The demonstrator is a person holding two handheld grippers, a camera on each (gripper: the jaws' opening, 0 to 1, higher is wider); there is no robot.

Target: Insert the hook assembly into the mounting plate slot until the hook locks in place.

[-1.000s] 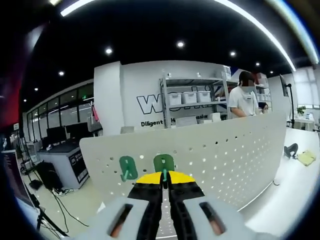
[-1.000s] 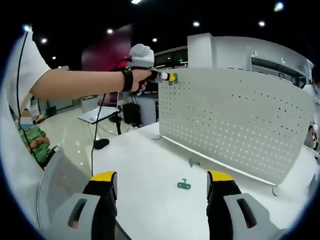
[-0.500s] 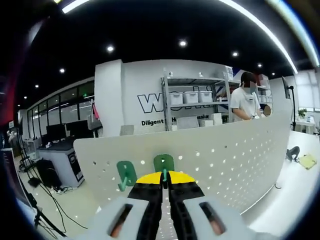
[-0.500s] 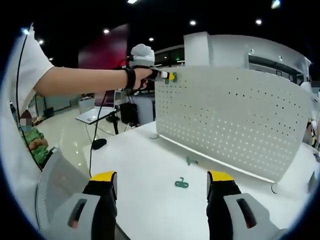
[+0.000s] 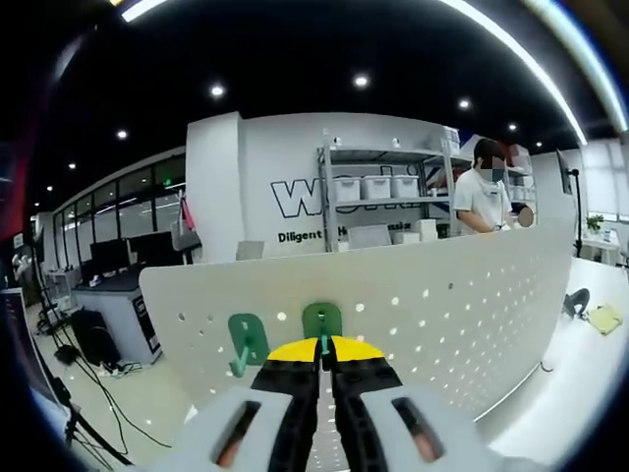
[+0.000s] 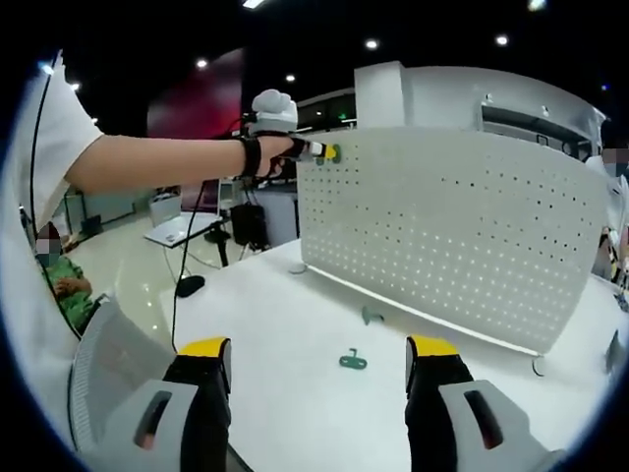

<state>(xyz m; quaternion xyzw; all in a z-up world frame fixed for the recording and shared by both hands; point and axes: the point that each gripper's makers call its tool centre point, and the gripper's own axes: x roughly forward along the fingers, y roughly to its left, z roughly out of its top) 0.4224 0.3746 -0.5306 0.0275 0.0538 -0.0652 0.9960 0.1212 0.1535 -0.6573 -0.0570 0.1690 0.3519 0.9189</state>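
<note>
In the left gripper view my left gripper (image 5: 324,346) is shut on a green hook (image 5: 321,321), pressed against the top part of the white perforated mounting plate (image 5: 442,305). A second green hook (image 5: 247,340) hangs on the plate just to its left. In the right gripper view my right gripper (image 6: 314,369) stands open over the table with nothing between its fingers. The left gripper (image 6: 329,151) shows there at the plate's (image 6: 462,226) upper left corner, held by a gloved hand. Two loose green hooks (image 6: 353,361) (image 6: 371,316) lie on the white table in front of the plate.
The white table (image 6: 295,324) runs along the plate's base. A person's bare arm (image 6: 157,162) reaches across the right gripper view. Behind the plate stand shelves with bins (image 5: 378,192) and a person (image 5: 482,197). Desks and cables (image 5: 108,295) are at the left.
Both views have drifted a little. The left gripper stays shut on the hook at the plate's top. The right gripper stays open.
</note>
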